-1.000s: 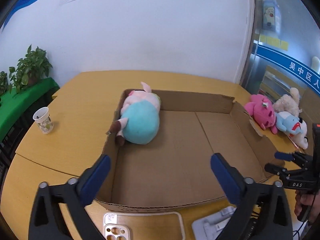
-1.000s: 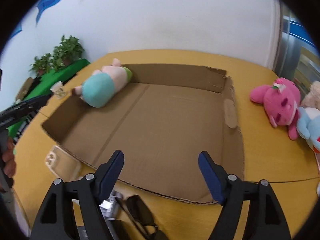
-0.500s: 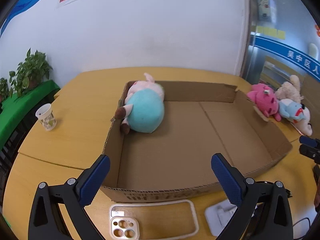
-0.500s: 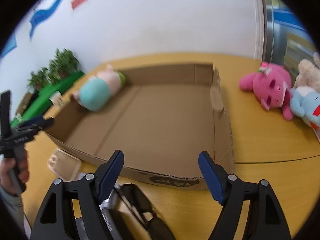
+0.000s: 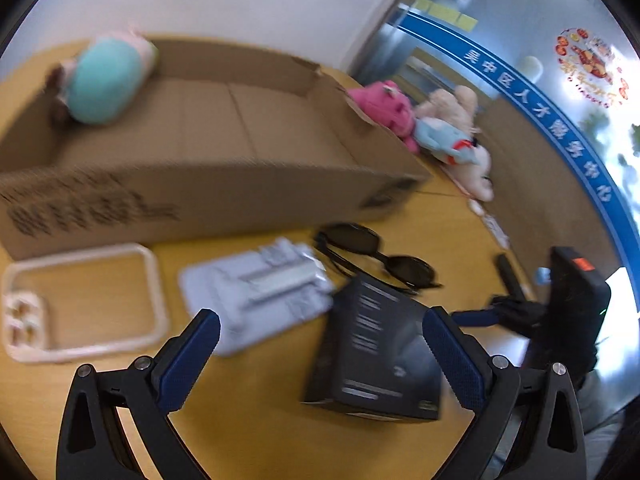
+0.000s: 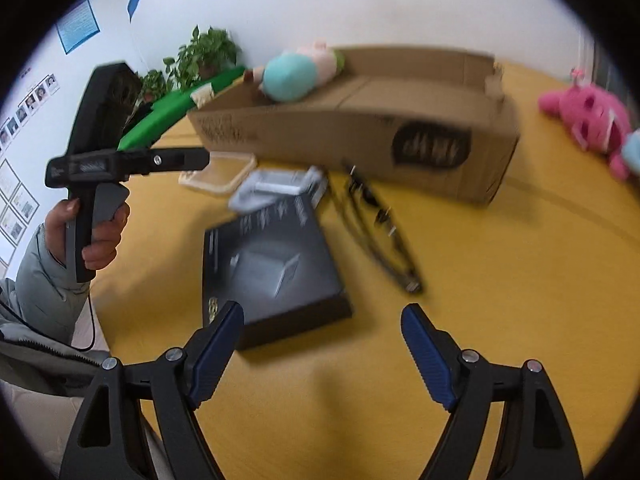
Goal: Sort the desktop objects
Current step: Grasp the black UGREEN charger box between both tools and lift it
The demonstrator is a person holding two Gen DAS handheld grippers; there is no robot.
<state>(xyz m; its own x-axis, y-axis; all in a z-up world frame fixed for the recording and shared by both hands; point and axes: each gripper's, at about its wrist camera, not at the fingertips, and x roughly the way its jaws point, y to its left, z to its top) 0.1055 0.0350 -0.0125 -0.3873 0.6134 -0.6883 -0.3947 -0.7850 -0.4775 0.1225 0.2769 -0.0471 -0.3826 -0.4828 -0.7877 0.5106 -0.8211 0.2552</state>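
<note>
A shallow cardboard box (image 5: 224, 184) (image 6: 360, 136) sits on the yellow table with a teal and pink plush (image 5: 104, 80) (image 6: 296, 72) in its far left corner. In front of it lie a clear phone case (image 5: 80, 300) (image 6: 218, 174), a grey plastic pack (image 5: 256, 288) (image 6: 276, 188), black sunglasses (image 5: 372, 260) (image 6: 376, 224) and a black carton (image 5: 380, 364) (image 6: 272, 268). My left gripper (image 5: 320, 356) is open and empty above the carton and the pack. My right gripper (image 6: 320, 348) is open and empty just short of the carton's near edge.
A pink plush (image 5: 384, 112) (image 6: 588, 120), a blue plush (image 5: 448, 140) and a cream plush (image 5: 452, 104) lie right of the box. Potted plants (image 6: 200, 56) stand on a green cover at the back left. The other hand-held gripper shows in each view (image 5: 560, 312) (image 6: 104, 164).
Both grippers have pulled back from over the box and tilted down towards the near table. The sunglasses, carton and grey pack now show in full. Both stay open.
</note>
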